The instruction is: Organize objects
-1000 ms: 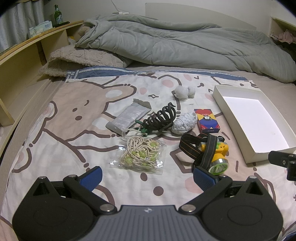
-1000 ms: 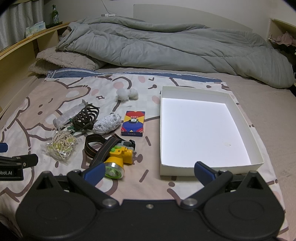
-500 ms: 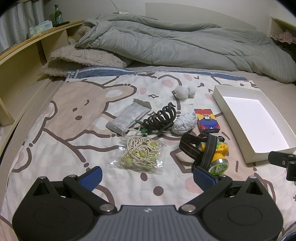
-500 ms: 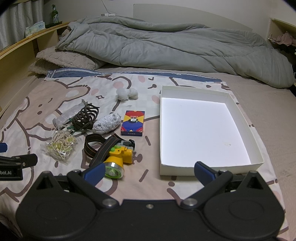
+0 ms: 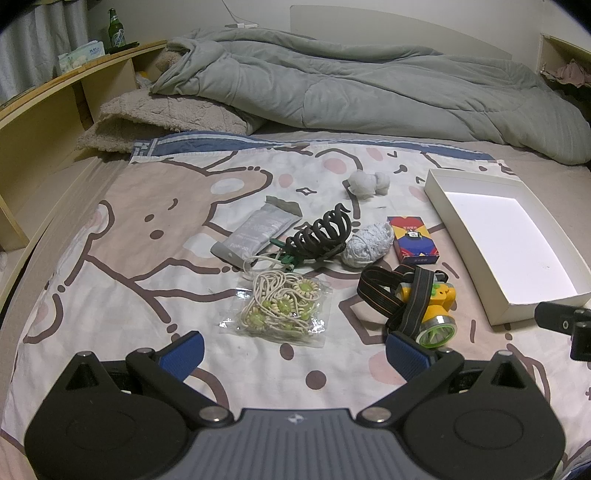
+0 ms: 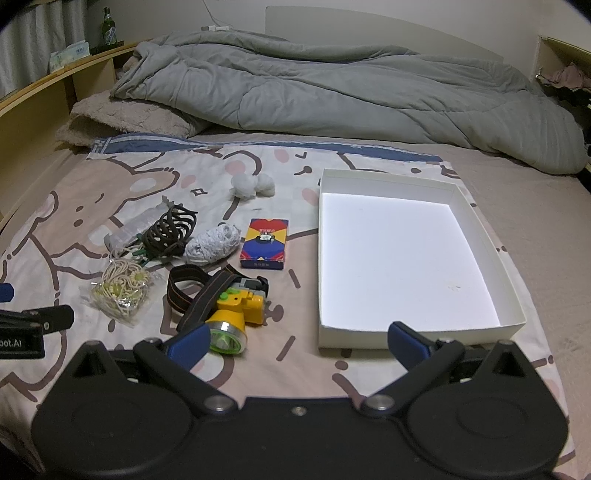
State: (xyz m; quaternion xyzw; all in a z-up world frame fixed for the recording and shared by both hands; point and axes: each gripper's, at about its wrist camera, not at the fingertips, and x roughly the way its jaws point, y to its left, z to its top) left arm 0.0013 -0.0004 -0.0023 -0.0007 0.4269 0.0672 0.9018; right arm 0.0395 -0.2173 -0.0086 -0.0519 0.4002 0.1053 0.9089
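An empty white box (image 6: 476, 225) (image 5: 443, 206) lies on the bed at the right. Left of it lie a yellow headlamp (image 6: 236, 306) (image 5: 432, 306), a red-blue card box (image 6: 265, 243) (image 5: 413, 240), a white yarn ball (image 6: 212, 245) (image 5: 367, 245), a dark hair claw (image 6: 168, 230) (image 5: 321, 236), a bag of hair ties (image 6: 120, 286) (image 5: 282, 310), a grey pouch (image 5: 255, 232) and white cotton balls (image 6: 253, 186) (image 5: 367, 182). My left gripper (image 5: 293, 352) is open, just short of the hair ties. My right gripper (image 6: 299, 343) is open, between headlamp and box front.
A rumpled grey duvet (image 6: 332, 85) and a beige pillow (image 6: 125, 118) fill the far side of the bed. A wooden shelf (image 5: 48, 110) with a green bottle (image 5: 115, 33) runs along the left. The patterned sheet (image 5: 129, 258) covers the near part.
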